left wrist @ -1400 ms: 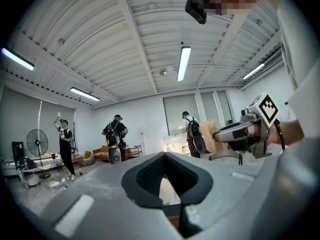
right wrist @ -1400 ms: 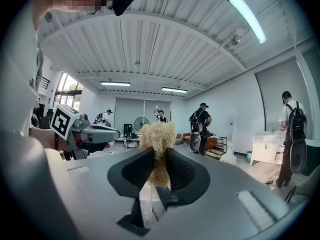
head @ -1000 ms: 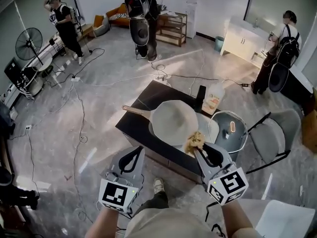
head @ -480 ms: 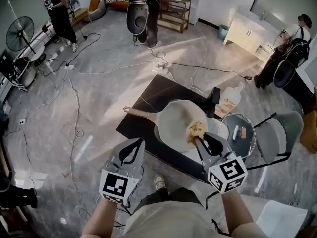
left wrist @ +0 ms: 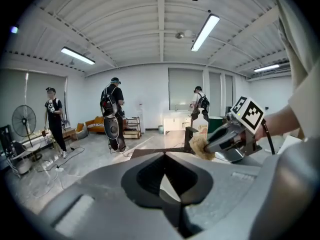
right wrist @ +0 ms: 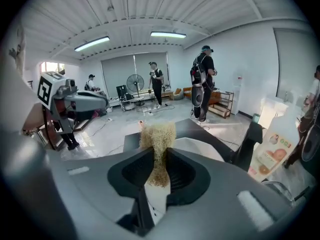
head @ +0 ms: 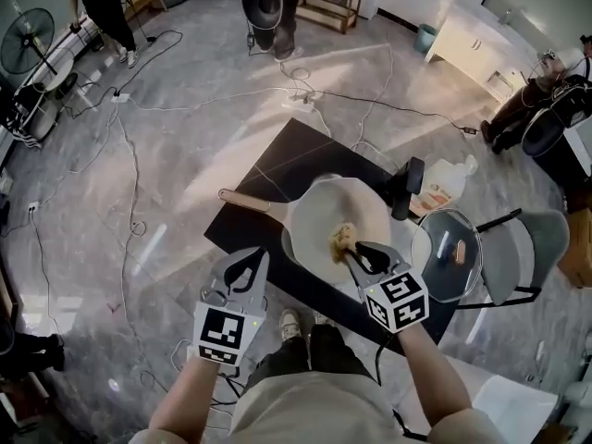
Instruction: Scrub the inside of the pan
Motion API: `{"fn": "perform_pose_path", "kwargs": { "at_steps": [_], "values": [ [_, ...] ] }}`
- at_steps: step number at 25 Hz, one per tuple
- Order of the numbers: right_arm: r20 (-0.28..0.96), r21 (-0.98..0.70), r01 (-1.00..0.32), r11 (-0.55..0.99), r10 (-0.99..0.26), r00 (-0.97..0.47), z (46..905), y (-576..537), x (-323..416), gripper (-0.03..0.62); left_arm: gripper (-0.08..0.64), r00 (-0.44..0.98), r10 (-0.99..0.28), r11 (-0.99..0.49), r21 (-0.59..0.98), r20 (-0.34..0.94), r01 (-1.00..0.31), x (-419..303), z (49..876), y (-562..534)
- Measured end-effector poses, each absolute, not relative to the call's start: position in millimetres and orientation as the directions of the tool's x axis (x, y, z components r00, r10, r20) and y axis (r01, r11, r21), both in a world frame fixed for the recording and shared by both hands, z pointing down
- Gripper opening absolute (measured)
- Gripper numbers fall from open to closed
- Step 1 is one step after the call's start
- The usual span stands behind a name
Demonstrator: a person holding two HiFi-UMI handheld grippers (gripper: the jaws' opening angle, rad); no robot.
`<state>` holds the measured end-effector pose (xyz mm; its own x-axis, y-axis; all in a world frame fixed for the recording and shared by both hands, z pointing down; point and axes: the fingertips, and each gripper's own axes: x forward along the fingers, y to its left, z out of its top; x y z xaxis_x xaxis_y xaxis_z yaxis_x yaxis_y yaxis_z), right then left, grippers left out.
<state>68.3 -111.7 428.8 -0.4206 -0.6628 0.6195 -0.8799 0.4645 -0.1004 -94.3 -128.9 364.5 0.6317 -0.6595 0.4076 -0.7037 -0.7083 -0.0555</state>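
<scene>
A pale round pan (head: 356,213) with a wooden handle (head: 245,202) sits on a dark table (head: 277,176). My right gripper (head: 352,252) is shut on a tan fibrous scrubber (head: 340,237), which rests low inside the pan near its front. In the right gripper view the scrubber (right wrist: 157,134) sticks up between the closed jaws of the right gripper (right wrist: 159,155), over the pan's pale inside (right wrist: 200,149). My left gripper (head: 242,274) hangs shut and empty off the table's near edge, left of the pan. The left gripper view shows the left gripper (left wrist: 165,156) and the scrubber (left wrist: 200,145).
A glass lid (head: 449,252) lies right of the pan, with a soap bottle (head: 446,179) and a black upright object (head: 407,189) behind it. A grey chair (head: 527,248) stands at the right. Cables (head: 129,183) cross the floor. People (head: 106,7) stand far off.
My right gripper has carried the scrubber from the pan's near right rim leftward into the pan. The left gripper has kept its place near the table's edge.
</scene>
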Motion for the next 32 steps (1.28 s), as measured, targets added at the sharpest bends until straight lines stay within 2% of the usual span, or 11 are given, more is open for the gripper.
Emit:
{"fn": "perform_pose_path", "kwargs": {
  "at_steps": [9, 16, 26, 32],
  "values": [
    [0.724, -0.287, -0.805, 0.519, -0.433, -0.537, 538, -136, 55, 0.081, 0.002, 0.594, -0.607, -0.676, 0.051, 0.528, -0.735, -75, 455, -153],
    [0.774, -0.329, -0.748, 0.577, -0.289, -0.564, 600, -146, 42, 0.08, 0.002, 0.552, -0.584, -0.64, 0.082, 0.595, -0.764, -70, 506, -159],
    [0.831, -0.362, -0.633, 0.684, -0.071, -0.551, 653, -127, 30, 0.078, 0.002, 0.53, -0.521, -0.622, 0.128, 0.669, -0.772, -58, 569, -146],
    [0.808, -0.41, -0.585, 0.7, -0.019, -0.589, 663, -124, 15, 0.078, 0.003, 0.502, -0.515, -0.611, 0.113, 0.695, -0.783, -64, 586, -142]
  ]
}}
